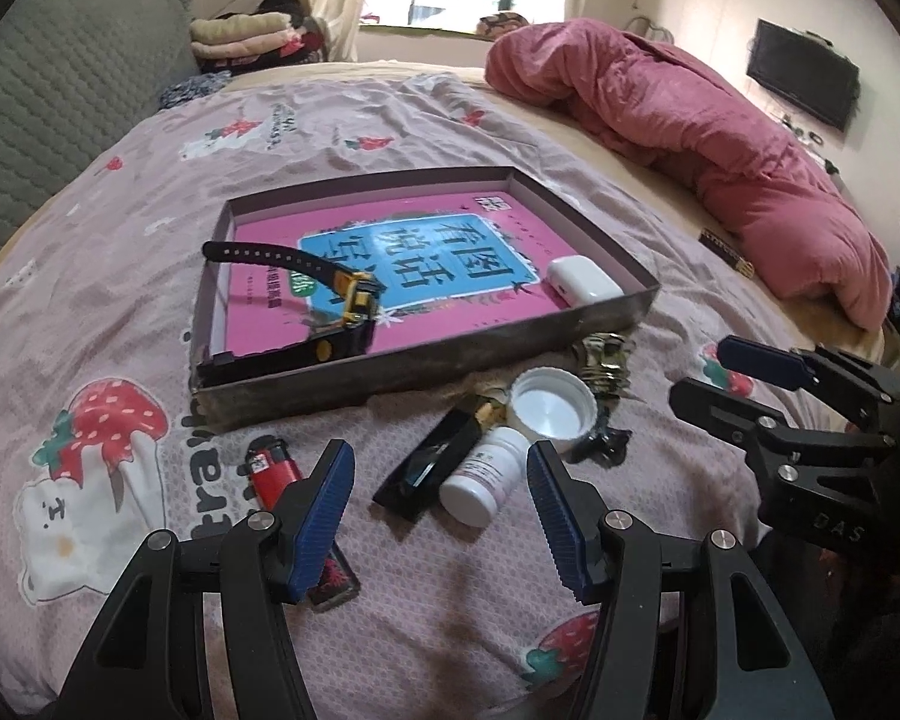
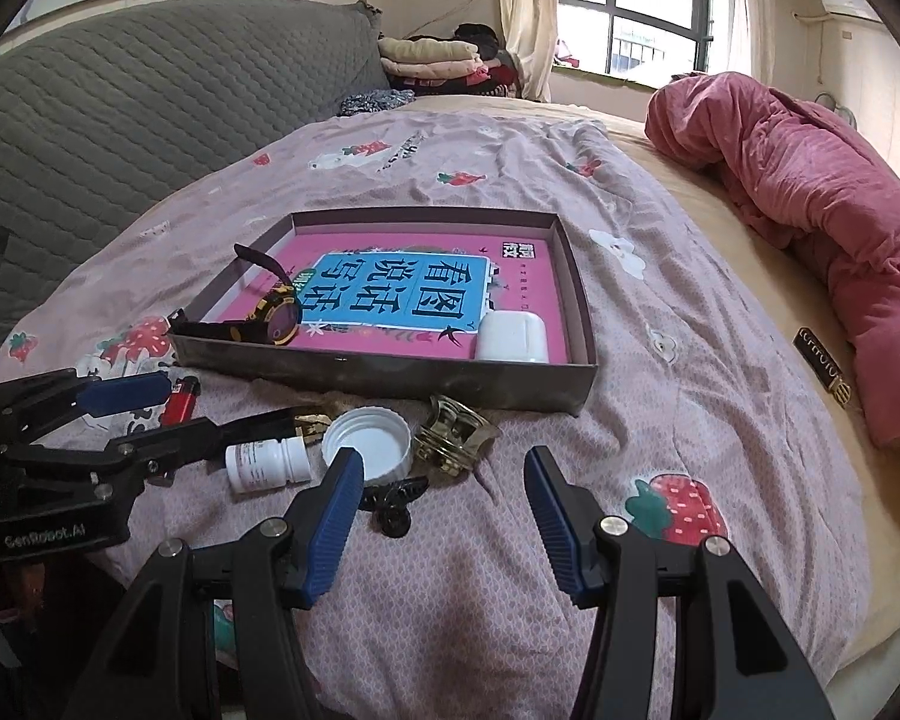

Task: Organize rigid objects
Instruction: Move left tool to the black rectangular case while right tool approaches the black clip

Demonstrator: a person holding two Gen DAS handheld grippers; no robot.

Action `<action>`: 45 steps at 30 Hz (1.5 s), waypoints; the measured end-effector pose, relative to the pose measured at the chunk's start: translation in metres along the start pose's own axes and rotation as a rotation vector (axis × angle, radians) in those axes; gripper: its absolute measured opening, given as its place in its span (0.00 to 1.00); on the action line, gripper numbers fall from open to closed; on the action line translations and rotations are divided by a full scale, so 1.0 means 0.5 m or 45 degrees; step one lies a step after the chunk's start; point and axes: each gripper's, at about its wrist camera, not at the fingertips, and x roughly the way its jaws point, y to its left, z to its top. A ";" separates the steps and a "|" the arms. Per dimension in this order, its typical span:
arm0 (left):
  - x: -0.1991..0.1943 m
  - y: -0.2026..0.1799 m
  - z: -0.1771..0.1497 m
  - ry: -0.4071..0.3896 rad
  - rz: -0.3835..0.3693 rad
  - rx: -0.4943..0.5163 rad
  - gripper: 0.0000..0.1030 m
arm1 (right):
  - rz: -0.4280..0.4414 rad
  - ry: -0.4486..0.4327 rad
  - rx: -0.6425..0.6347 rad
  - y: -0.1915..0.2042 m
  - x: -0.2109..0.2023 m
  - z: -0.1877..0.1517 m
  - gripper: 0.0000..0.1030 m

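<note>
A shallow brown box lies on the bed with a pink book, a black-and-yellow watch and a white earbud case inside. In front of it lie a white pill bottle, a white lid, a gold hair claw, a black clip, a black flat case and a red lighter. My left gripper is open over the bottle and case. My right gripper is open near the lid and claw.
A rumpled pink quilt lies at the right. A small dark-and-gold object lies beside it. A grey padded headboard stands at the left, folded clothes near the window. A dark card lies under my left finger.
</note>
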 end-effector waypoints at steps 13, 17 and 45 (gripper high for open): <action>0.017 0.007 -0.006 0.045 0.034 -0.010 0.60 | 0.013 0.055 -0.011 0.007 0.017 -0.012 0.54; 0.029 0.022 0.001 0.058 0.050 -0.033 0.60 | 0.017 0.059 -0.018 0.010 0.020 -0.013 0.54; 0.115 0.045 0.018 0.211 0.010 0.048 0.60 | 0.054 0.126 0.001 0.008 0.050 -0.027 0.54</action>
